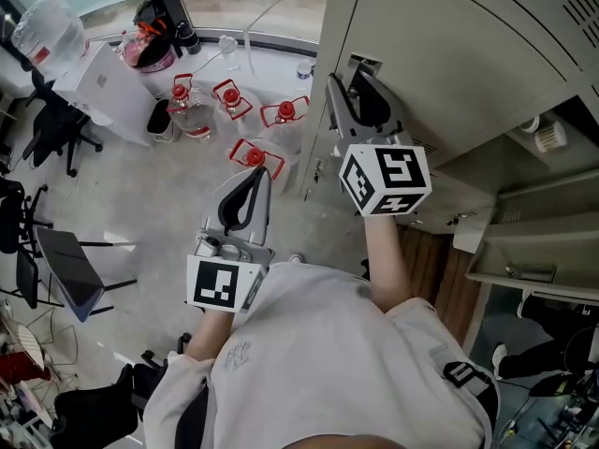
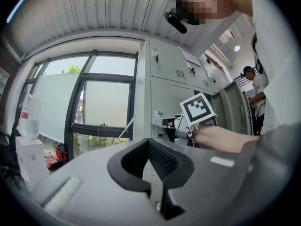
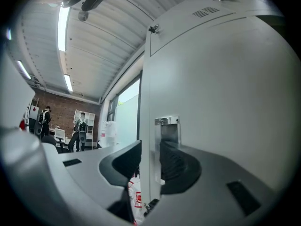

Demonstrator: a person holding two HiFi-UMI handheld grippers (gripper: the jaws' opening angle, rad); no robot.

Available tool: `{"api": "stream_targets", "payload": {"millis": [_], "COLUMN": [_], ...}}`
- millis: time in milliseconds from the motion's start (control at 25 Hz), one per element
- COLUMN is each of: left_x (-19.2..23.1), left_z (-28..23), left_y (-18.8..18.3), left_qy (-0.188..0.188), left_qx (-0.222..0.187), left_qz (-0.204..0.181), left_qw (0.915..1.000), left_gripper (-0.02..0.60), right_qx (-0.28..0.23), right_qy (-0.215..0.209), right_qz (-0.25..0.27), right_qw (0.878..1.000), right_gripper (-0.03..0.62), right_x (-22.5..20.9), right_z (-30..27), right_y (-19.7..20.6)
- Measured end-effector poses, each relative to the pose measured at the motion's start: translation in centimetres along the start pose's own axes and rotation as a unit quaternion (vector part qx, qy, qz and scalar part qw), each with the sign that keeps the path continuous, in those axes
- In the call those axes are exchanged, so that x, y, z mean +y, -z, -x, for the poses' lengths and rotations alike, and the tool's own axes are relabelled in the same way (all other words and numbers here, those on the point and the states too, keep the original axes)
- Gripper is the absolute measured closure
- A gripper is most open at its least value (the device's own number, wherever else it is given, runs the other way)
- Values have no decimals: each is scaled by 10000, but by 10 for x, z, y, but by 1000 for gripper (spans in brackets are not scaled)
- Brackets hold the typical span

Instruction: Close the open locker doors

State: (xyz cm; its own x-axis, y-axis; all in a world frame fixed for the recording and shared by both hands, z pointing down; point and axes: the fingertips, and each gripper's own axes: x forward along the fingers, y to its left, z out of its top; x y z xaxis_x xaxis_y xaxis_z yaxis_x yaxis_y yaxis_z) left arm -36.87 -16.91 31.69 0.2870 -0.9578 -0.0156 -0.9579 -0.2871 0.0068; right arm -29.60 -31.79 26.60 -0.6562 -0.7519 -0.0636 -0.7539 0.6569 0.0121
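Observation:
In the head view the grey locker door (image 1: 468,54) stands open, swung out from the bank of lockers. My right gripper (image 1: 350,75) is at the door's free edge, shut on it. In the right gripper view the door (image 3: 221,79) edge runs straight up between the jaws of the right gripper (image 3: 150,149), and the metal latch plate (image 3: 168,121) sits just above them. My left gripper (image 1: 255,178) hangs lower, to the left, shut on nothing. The left gripper (image 2: 149,146) looks toward the lockers (image 2: 169,65) and the right gripper's marker cube (image 2: 198,109).
Several big water bottles (image 1: 234,101) with red caps stand on the floor by the window. A white box (image 1: 112,87) and office chairs (image 1: 56,124) are at the left. Open locker shelves (image 1: 533,213) lie to the right. People (image 3: 80,126) stand far off.

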Motion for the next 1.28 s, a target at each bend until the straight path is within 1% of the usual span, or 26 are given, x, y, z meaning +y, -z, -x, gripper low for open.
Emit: {"api": "stream_targets", "payload": {"millis": [120, 240, 400, 600, 680, 800, 880, 1040, 1080, 1120, 1160, 1280], "left_x": [0, 2, -3, -9, -12, -18, -21, -34, -39, -45, -52, -81], "left_z": [-2, -3, -4, -7, -9, -9, -10, -14, -16, -20, -23, -31], "left_y": [2, 3, 2, -1, -1, -1, -3, -8, -11, -14, -18, -24], "left_qy": [30, 6, 122, 249, 293, 385, 451, 611, 682, 770, 872, 1224], "left_qx": [34, 54, 36, -75, -93, -143, -228, -104, -146, -230, -305, -373], "left_qz": [45, 1, 59, 9, 7, 10, -18, 159, 147, 106, 72, 66], "left_qw": [10000, 10000, 9999, 9997, 9995, 9992, 9987, 9980, 9975, 9967, 9957, 9918], "left_gripper": [580, 580, 580, 580, 580, 580, 580, 580, 580, 580, 580, 580], "right_qx": [-22, -13, -15, 133, 160, 169, 54, -366, -448, -507, -534, -527], "right_qy": [58, -2, -62, 166, 216, 205, 127, -220, -248, -217, -138, 242], "right_qz": [10, -1, -47, -229, -147, -93, -137, -202, -234, -254, -262, -253], "right_qw": [10000, 10000, 10000, 9995, 9995, 9996, 9998, 9989, 9984, 9982, 9981, 9980], "right_gripper": [482, 482, 482, 482, 482, 482, 482, 484, 485, 495, 521, 574], "right_x": [-2, -1, 3, -16, -19, -19, -15, 3, 5, 5, 3, -8], "right_z": [0, 1, 8, 25, 27, 29, 35, 71, 86, 102, 118, 166], "right_y": [0, 1, 1, 12, 12, 12, 5, -24, -30, -33, -35, -34]}}
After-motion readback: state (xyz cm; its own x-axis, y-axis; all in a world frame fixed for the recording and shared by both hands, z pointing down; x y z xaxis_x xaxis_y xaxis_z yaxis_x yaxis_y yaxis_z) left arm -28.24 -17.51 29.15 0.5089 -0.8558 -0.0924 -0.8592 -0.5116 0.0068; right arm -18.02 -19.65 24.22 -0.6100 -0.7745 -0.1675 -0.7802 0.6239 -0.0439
